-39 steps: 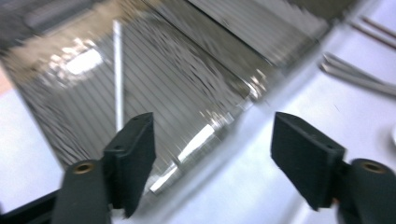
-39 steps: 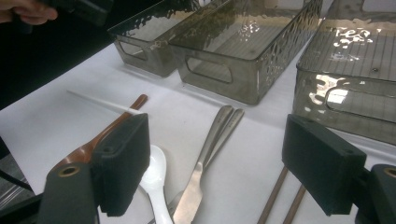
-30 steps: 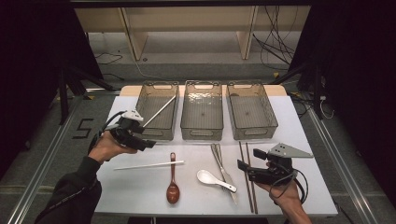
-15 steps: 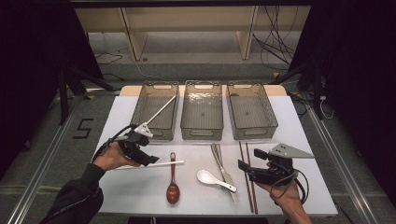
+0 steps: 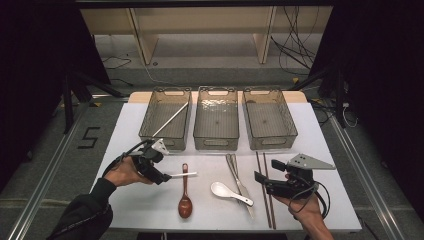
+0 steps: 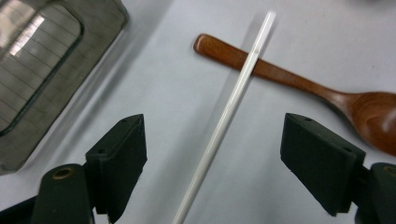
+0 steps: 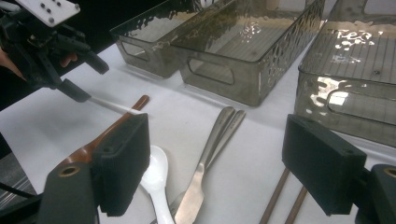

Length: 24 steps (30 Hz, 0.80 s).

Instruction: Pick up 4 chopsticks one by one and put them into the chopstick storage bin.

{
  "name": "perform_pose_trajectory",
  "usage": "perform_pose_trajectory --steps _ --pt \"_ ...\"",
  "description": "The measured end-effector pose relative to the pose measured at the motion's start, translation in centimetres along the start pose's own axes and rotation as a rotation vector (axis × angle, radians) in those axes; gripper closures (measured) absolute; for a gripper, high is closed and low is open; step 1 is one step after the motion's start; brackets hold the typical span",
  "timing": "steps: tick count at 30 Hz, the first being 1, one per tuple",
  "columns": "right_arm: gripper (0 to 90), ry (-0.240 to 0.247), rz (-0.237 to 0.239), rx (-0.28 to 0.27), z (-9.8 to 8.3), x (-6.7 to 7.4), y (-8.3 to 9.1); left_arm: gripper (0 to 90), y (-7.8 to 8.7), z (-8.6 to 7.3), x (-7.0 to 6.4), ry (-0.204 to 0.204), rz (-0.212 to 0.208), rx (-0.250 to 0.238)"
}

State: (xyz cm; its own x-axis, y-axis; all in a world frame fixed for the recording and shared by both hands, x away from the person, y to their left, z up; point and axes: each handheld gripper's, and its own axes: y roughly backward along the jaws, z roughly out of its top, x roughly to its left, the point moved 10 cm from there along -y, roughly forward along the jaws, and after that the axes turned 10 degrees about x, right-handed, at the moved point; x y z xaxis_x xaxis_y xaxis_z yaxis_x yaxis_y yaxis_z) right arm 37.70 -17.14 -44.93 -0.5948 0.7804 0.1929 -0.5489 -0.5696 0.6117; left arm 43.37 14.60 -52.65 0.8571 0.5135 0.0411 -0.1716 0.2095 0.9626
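Note:
A white chopstick (image 6: pixel 233 100) lies on the table with its far end across the handle of a wooden spoon (image 6: pixel 299 86). My left gripper (image 6: pixel 215 135) is open, one jaw on each side of the chopstick and neither touching it; in the high view this left gripper (image 5: pixel 161 172) sits over the near end of the chopstick (image 5: pixel 183 175), left of the wooden spoon (image 5: pixel 185 197). A second white chopstick (image 5: pixel 170 120) leans inside the left bin (image 5: pixel 150 131). My right gripper (image 5: pixel 265 171) is open and empty by two brown chopsticks (image 5: pixel 265 192).
Three clear bins stand in a row at the back: the left one, a middle bin (image 5: pixel 216 142) and a right bin (image 5: pixel 270 142). A white ceramic spoon (image 7: pixel 156 179), metal cutlery (image 7: pixel 210 154) and the brown chopsticks (image 7: pixel 280 196) lie ahead of my right gripper (image 7: pixel 219 140).
My left gripper has come down from beside the left bin toward the table's near side and now straddles the white chopstick. The right gripper has stayed put.

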Motion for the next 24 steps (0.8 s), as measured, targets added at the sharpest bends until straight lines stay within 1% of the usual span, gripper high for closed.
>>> perform_pose_trajectory --steps 2,4,7,8,9,11,16,19,20,22,24 --pt "24.4 0.003 0.001 -0.002 0.0 0.0 0.0 22.1 -0.3 -0.2 -0.1 -0.01 -0.003 0.024" --pt "24.4 0.0 0.001 -0.001 0.0 0.0 0.0 22.1 -0.5 -0.3 -0.1 -0.003 -0.006 0.025" --pt "24.4 -0.001 0.003 -0.001 0.0 0.0 0.0 23.0 -0.8 -0.4 -0.1 -0.013 -0.003 0.045" --pt "24.4 -0.003 0.002 -0.001 0.0 0.0 0.0 25.8 -0.9 -0.4 -0.2 -0.013 -0.004 0.049" --pt "24.4 -0.003 0.002 -0.001 0.0 0.0 0.0 25.8 -0.9 -0.5 -0.2 -0.021 -0.005 0.055" --pt "24.4 -0.002 0.002 -0.001 0.0 0.0 0.0 29.7 -1.1 -0.6 -0.3 -0.022 -0.012 0.06" --pt "24.4 -0.003 0.001 -0.003 0.1 0.0 0.0 40.9 -1.5 -0.8 -0.6 -0.044 -0.026 0.086" --pt "24.4 -0.004 0.001 -0.003 0.1 0.0 0.0 46.9 -1.9 -1.1 -0.7 -0.063 -0.014 0.107" --pt "24.4 -0.004 0.001 -0.003 0.1 0.0 0.0 46.9 -2.0 -1.2 -0.7 -0.065 -0.018 0.116" --pt "24.4 -0.002 0.001 -0.002 0.1 0.0 0.0 50.0 -2.2 -1.2 -0.6 -0.074 -0.015 0.119" --pt "24.5 -0.004 0.003 -0.001 0.0 0.0 0.0 52.3 -2.4 -1.1 -0.6 -0.072 -0.015 0.117"
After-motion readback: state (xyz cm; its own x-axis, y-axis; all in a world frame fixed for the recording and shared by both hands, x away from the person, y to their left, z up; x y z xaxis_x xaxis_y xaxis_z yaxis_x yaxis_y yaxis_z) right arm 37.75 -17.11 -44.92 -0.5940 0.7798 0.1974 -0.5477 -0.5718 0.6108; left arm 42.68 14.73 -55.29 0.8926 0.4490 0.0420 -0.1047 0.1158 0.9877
